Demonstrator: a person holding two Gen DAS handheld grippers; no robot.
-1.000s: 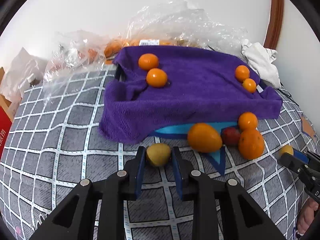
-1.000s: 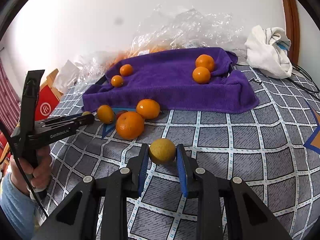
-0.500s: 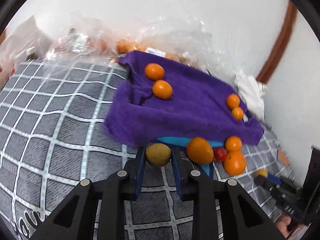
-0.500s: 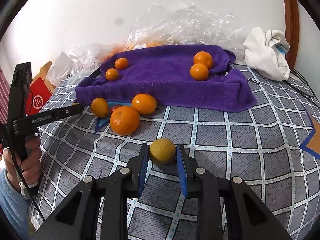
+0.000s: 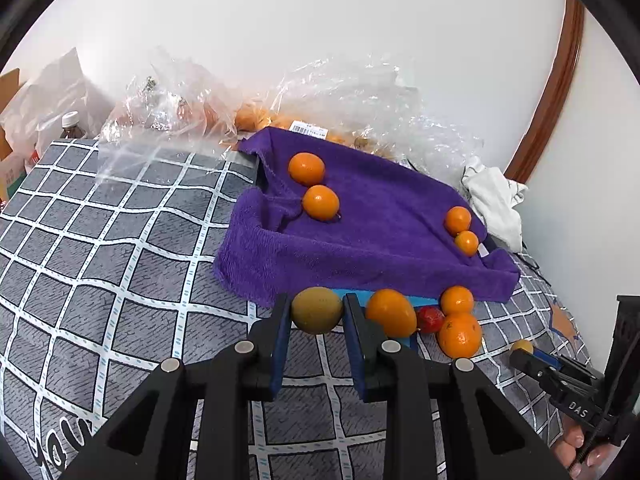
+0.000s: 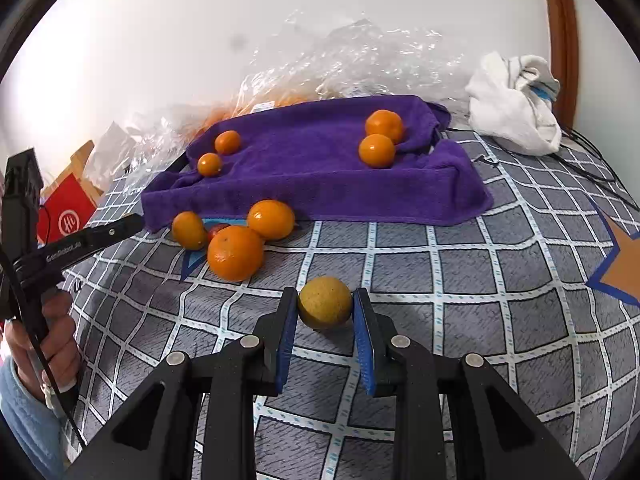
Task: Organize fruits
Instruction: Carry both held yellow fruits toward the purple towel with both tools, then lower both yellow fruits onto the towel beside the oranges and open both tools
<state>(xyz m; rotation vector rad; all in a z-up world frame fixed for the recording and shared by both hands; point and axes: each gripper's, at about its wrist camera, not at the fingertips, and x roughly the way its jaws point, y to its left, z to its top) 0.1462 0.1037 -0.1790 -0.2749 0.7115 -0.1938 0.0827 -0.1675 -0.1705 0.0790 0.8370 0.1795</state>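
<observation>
Both grippers hold yellow-green fruits: left gripper (image 5: 316,314) has lifted its fruit (image 5: 316,309) toward the purple towel's (image 5: 372,236) front edge; right gripper (image 6: 325,312) stays clamped on its fruit (image 6: 325,302) over the bedspread (image 6: 460,280). Red fruit (image 5: 430,319) sits half-hidden behind oranges.
</observation>
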